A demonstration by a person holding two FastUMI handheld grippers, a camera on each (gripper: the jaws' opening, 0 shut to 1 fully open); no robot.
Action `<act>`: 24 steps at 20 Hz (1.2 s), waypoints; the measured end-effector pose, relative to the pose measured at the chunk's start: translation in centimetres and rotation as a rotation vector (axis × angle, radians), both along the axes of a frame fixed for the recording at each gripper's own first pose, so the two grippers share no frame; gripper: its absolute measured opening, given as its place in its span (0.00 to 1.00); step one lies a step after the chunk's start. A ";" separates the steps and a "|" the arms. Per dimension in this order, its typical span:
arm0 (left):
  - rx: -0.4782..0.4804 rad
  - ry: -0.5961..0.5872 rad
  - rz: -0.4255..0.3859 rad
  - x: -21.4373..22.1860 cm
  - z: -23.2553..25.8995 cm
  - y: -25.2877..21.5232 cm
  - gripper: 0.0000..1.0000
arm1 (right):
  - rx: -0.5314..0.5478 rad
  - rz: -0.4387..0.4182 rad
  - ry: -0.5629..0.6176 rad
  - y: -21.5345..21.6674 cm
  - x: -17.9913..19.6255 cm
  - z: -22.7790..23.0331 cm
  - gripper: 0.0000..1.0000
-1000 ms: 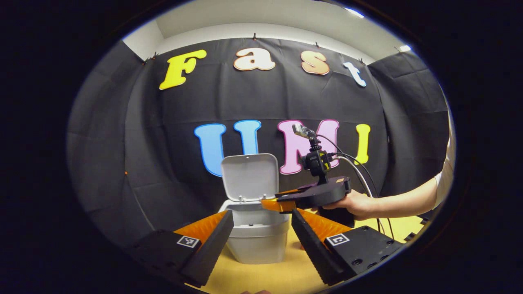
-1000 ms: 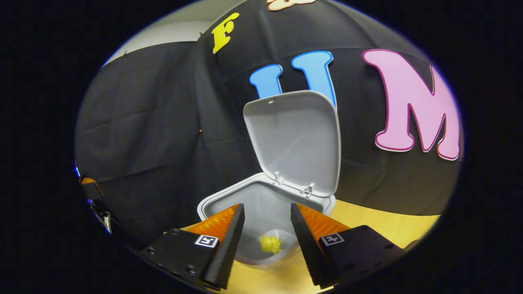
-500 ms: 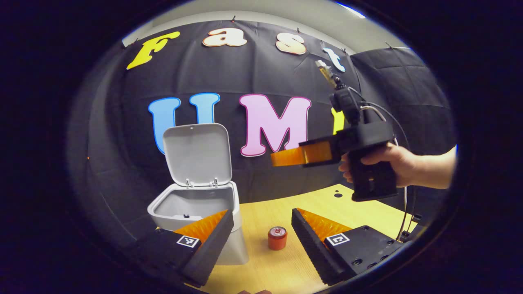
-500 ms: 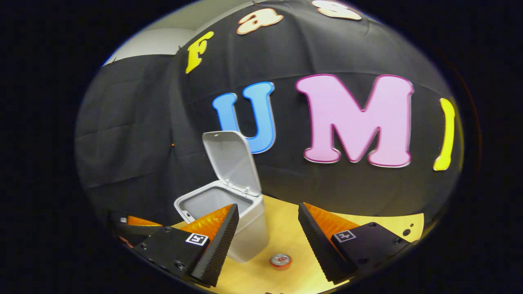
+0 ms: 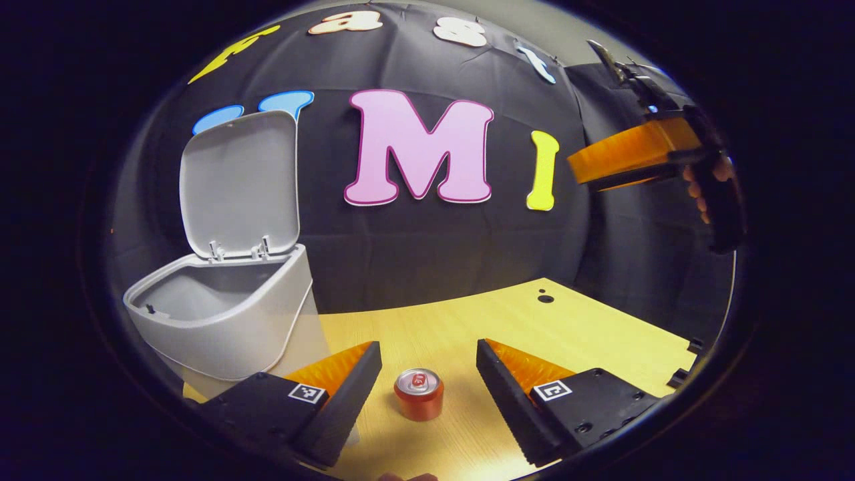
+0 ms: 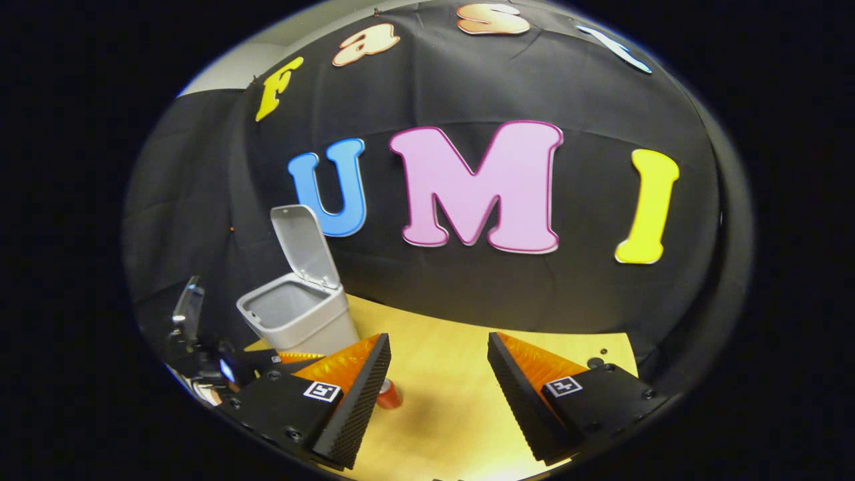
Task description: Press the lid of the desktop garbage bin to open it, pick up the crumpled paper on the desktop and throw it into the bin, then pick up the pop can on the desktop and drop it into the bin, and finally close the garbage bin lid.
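Your left gripper [image 5: 427, 364] hangs low over the tabletop [image 5: 521, 321] w/ fingers spread wide, pinching nothing. The pop can [image 5: 419, 394] stands upright on the wood right between the two tips, touching neither. In the left gripper view the bin [image 5: 220, 321] sits at 9 o'clock from the can, near your left finger; its lid [image 5: 240, 184] is swung up and stands open on the back hinge. Inside of the bin from this angle – can't tell what's in it.

Your right gripper [image 6: 437, 361] is also spread apart and empty, held higher over the table. In the right gripper view the bin [image 6: 300, 314] is at 10 o'clock, lid [image 6: 304, 244] up, and the can [image 6: 389, 395] peeks out just beside the left finger's tip, mostly hidden behind it. From the left gripper view, the right gripper [image 5: 621, 157] shows at 2 o'clock, up high against the booth wall, well apart from the can, w/ your hand [image 5: 708, 187] on its grip. Crumpled paper – not seen on the wood.
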State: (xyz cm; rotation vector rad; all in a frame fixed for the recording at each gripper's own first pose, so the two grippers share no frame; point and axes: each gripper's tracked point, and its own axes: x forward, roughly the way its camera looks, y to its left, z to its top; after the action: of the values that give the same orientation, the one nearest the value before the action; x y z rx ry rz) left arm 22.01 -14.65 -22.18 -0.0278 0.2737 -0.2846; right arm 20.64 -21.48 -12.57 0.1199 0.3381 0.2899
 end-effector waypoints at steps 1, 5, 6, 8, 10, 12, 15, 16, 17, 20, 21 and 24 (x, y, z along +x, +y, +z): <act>-0.005 0.007 0.009 1.0 -0.8 -0.1 0.97 | 0.001 -0.012 0.011 -0.7 -0.3 -0.3 0.94; 0.033 0.070 0.007 3.8 -4.8 -1.1 0.98 | -0.004 -0.053 0.048 -2.6 -1.5 -1.6 0.95; 0.047 0.081 0.010 4.3 -5.7 -1.2 0.98 | -0.001 -0.060 0.058 -2.8 -1.5 -1.9 0.94; 0.055 0.105 0.016 5.3 -7.3 -1.5 0.97 | 0.006 -0.070 0.071 -2.9 -1.7 -2.1 0.94; 0.056 0.145 0.015 5.7 -9.0 -1.8 0.97 | 0.013 -0.077 0.080 -3.0 -1.9 -2.6 0.94; 0.062 0.175 0.014 6.1 -10.8 -2.0 0.98 | 0.011 -0.078 0.090 -2.9 -2.2 -2.9 0.94; 0.052 0.240 -0.005 5.9 -13.8 -2.4 0.98 | -0.001 -0.077 0.107 -2.8 -2.7 -3.3 0.94; 0.061 0.281 -0.002 5.5 -15.0 -2.2 0.98 | -0.005 -0.077 0.113 -2.8 -3.0 -3.6 0.94; 0.062 0.310 -0.007 5.0 -15.8 -2.1 0.98 | -0.009 -0.077 0.118 -2.7 -3.2 -3.7 0.94; 0.043 0.325 -0.007 4.3 -15.8 -2.0 0.88 | -0.014 -0.074 0.133 -2.7 -3.8 -4.1 0.94; 0.032 0.322 -0.012 4.2 -15.2 -2.2 0.88 | -0.016 -0.072 0.135 -2.6 -4.0 -4.2 0.94; 0.027 0.292 -0.028 3.2 -12.7 -2.3 0.86 | -0.010 -0.069 0.140 -2.2 -4.3 -4.3 0.94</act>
State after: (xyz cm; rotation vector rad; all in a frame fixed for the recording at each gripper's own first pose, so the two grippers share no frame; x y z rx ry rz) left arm 25.25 -16.98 -34.89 -0.0395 0.5685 -0.3044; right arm 16.38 -23.67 -16.82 0.1421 0.4738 0.2120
